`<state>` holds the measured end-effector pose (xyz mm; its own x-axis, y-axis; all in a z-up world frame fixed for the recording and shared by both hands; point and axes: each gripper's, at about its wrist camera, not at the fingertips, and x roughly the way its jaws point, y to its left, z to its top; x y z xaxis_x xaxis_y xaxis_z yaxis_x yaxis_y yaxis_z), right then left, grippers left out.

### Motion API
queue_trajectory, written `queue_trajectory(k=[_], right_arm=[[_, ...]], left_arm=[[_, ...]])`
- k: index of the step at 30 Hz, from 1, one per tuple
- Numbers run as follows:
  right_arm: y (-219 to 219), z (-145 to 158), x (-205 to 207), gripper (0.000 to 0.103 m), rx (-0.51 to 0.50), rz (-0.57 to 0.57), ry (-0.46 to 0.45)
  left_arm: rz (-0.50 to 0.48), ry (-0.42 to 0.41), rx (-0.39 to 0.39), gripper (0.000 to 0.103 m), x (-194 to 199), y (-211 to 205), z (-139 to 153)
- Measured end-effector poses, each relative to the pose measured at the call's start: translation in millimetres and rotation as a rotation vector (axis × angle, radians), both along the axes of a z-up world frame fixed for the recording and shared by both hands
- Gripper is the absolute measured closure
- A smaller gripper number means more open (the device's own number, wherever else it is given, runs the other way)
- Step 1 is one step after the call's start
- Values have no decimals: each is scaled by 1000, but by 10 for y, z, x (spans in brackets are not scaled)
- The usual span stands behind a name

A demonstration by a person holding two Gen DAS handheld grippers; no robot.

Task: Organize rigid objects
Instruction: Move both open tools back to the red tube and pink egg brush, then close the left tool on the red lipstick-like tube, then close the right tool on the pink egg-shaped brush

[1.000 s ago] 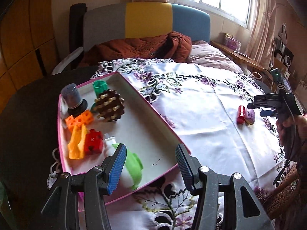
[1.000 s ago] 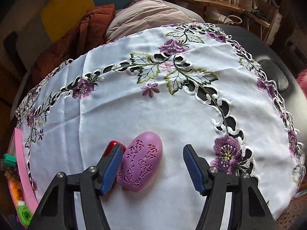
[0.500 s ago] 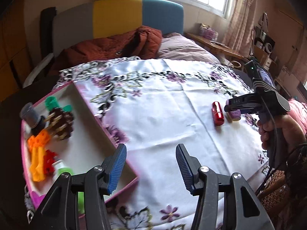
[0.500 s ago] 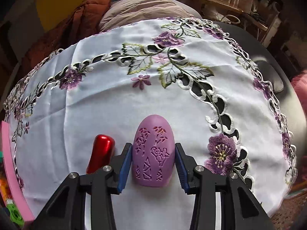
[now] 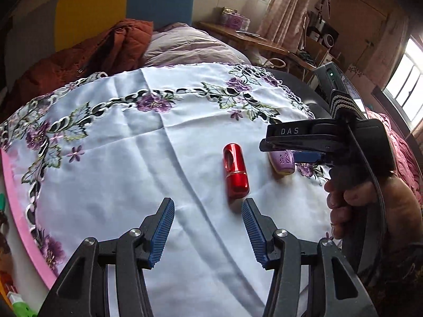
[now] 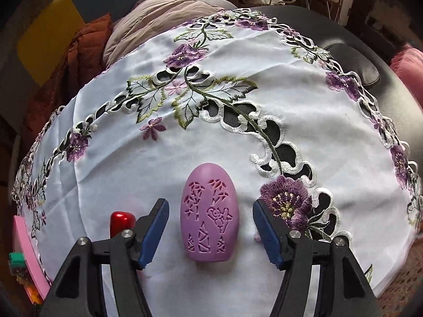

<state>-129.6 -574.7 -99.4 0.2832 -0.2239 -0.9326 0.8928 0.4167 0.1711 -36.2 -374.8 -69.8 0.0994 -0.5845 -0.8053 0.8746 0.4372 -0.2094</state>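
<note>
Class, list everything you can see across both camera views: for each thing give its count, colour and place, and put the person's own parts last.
purple egg-shaped piece: 1, purple with cut-out patterns, lying on the cloth between the right gripper's open fingers
red cylinder: 1, shiny red, lying on the cloth left of the purple piece
tablecloth: 1, white with purple flowers, covering the table
pink tray: 1, pink rim, at the left edge, holding small toys only partly visible
bed headboard: 1, yellow and blue, behind the table
left gripper: 1, black with blue pads, open, near the red cylinder
right gripper: 1, black with blue pads, open
right hand: 1, holding the right gripper's handle
</note>
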Motion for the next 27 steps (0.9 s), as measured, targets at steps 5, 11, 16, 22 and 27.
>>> queue_trajectory(k=[5,11,16,22,27], right_arm=[[-51,26,-102,30,14,-54,-44],[-102,75,-183,30,6,-97,-73],[-106,62,-143,30,9,-80,-71],[-75,38,-36,31,-2,-28,-51],[18,-35,140,38,-23,61,23]], left_arm=[[-69,24,5,49,5,-335,-89],[-102,29,35,53,13,-656,-228],[-114,-11,89,77,-13,-838,-442],[-22,-30,43,77,52,-493,-423],[83,-38,16,77,103,4,-402]])
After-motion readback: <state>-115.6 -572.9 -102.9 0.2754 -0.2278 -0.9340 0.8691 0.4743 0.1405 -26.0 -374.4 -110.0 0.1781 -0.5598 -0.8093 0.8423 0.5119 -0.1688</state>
